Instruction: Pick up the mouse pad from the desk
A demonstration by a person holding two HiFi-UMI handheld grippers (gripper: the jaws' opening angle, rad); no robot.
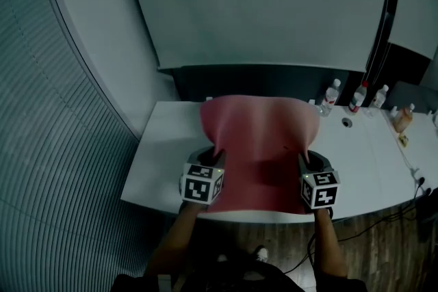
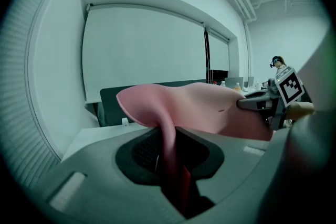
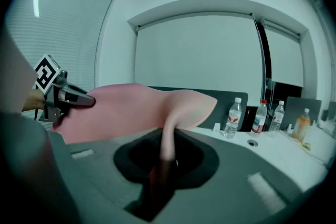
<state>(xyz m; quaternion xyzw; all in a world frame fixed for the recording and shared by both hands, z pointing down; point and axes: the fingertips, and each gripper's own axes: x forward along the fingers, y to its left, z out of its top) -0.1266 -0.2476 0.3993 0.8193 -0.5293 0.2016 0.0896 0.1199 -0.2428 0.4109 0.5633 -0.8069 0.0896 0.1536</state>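
Observation:
A large pink mouse pad [image 1: 260,140] hangs lifted above the white desk [image 1: 164,147], its far part raised and its near edge sagging. My left gripper [image 1: 217,159] is shut on the pad's left edge, and my right gripper [image 1: 301,162] is shut on its right edge. In the left gripper view the pink mouse pad [image 2: 189,107] runs down between the jaws, with the right gripper [image 2: 247,103] across it. In the right gripper view the mouse pad [image 3: 136,107] curls up out of the jaws, and the left gripper [image 3: 86,100] pinches its far side.
Three water bottles [image 1: 330,96] stand at the desk's back right, with an orange bottle [image 1: 402,119] further right. A dark partition [image 1: 260,82] runs behind the desk. Cables [image 1: 404,212] lie on the wooden floor at the right. A curved slatted wall [image 1: 61,113] is at the left.

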